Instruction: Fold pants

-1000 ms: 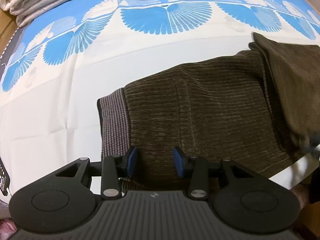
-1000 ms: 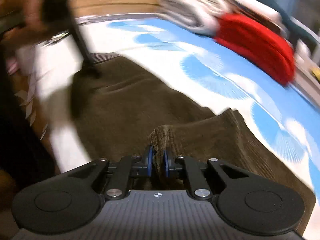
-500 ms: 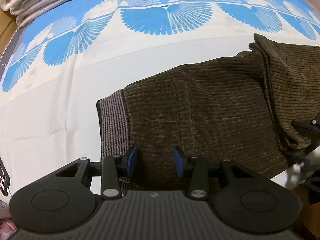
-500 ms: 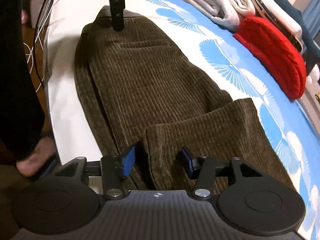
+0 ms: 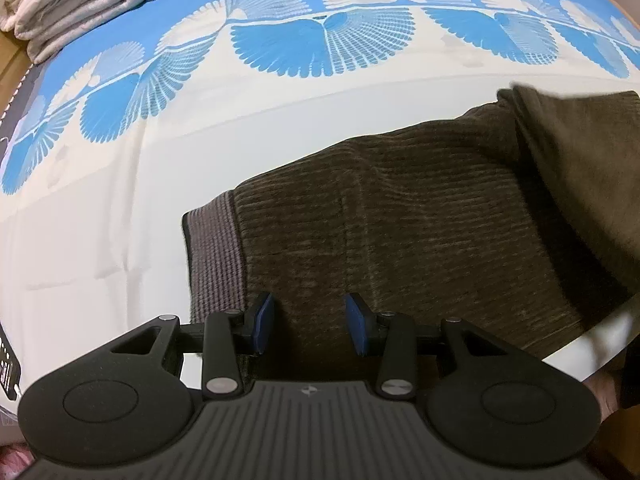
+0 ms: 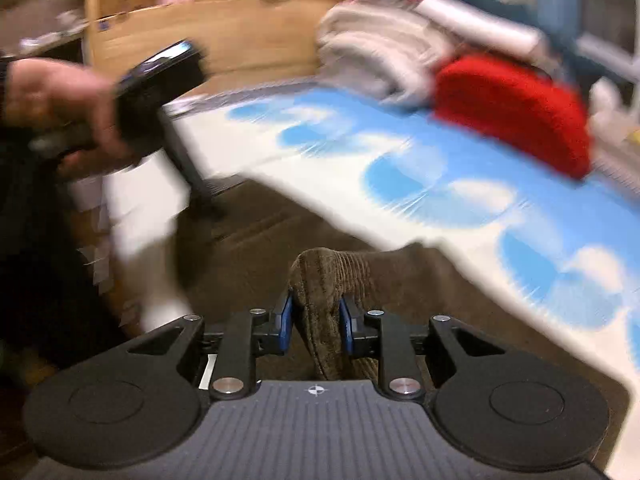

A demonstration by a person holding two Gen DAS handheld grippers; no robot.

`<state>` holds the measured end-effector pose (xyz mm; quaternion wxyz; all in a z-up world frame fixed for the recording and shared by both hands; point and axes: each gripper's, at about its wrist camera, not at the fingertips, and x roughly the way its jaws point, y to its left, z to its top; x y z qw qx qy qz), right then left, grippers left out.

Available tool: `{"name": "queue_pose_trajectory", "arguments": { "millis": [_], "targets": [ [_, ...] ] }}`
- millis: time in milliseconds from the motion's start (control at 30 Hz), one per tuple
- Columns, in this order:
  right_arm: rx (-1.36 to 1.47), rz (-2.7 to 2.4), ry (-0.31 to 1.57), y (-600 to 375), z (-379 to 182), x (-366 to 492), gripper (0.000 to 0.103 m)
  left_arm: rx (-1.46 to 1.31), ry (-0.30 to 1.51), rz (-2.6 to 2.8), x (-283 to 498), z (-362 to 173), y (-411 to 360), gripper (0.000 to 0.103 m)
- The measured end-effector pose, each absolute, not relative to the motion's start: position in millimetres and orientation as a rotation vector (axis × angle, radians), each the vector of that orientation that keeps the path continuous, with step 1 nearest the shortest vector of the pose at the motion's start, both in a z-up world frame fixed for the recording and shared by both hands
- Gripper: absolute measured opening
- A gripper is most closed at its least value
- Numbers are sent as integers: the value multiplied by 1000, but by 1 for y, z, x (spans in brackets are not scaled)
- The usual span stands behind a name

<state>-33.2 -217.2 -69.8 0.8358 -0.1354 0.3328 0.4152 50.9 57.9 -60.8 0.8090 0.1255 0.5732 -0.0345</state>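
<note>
**A:** Pants first, closest to the lens: right gripper has just been closing, and a bunched fold of the brown corduroy sits squeezed between its blue pads, humped up above them. The rest of that view is motion blur.

**B:** And the left gripper?

**A:** Pointing steeply down over the waist end. Jaws partly apart, nothing pinched; the cloth just lies under the gap. Gray ribbed waistband is at 10 o'clock from the pads. The pants run off toward 2 o'clock, where a folded-over layer lies on top, blurry.

**B:** What are they lying on?

**A:** White sheet with blue fan prints along the far side. In the right view you can see the person's hand at 10 o'clock holding the left gripper, its fingers down on the far end of the pants. Further back, red cushion-like thing at 2 o'clock, folded pale blankets behind it, wooden headboard at 12.
</note>
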Motion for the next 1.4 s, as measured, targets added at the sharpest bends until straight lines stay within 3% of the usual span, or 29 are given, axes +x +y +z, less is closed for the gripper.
{"name": "queue_pose_trajectory", "arguments": {
  "millis": [133,300,467,600,667,767,867,1100,1133,1167,1400],
  "targets": [
    [-443,859,820,-207,-105,-48,33,275,1217,-94,56,-59,43,47],
    [-200,770,751,-252,-76,-39,45,298,1198,-143,64,-58,17,47],
    [-34,420,822,-319,-82,-16,45,223,1162,-206,78,-51,-15,47],
    [-111,145,1092,-363,-130,-8,41,121,1142,-281,93,-46,-43,46],
    [8,146,1063,-378,-120,-13,41,86,1129,-319,100,-44,-60,46],
    [40,135,962,-385,-101,-27,45,64,1113,-384,108,-46,-87,42],
    [61,73,945,-396,-98,-36,57,101,1123,-453,112,-53,-117,33],
    [137,18,1068,-412,-131,-32,68,282,1172,-295,134,-95,-143,23],
    [151,17,1076,-413,-137,-32,69,304,1198,-253,138,-104,-145,31],
    [170,13,1082,-415,-138,-30,72,310,1202,-235,140,-108,-145,33],
    [310,-9,1114,-421,-147,-12,74,298,1170,-258,128,-89,-141,35]
  ]
}}
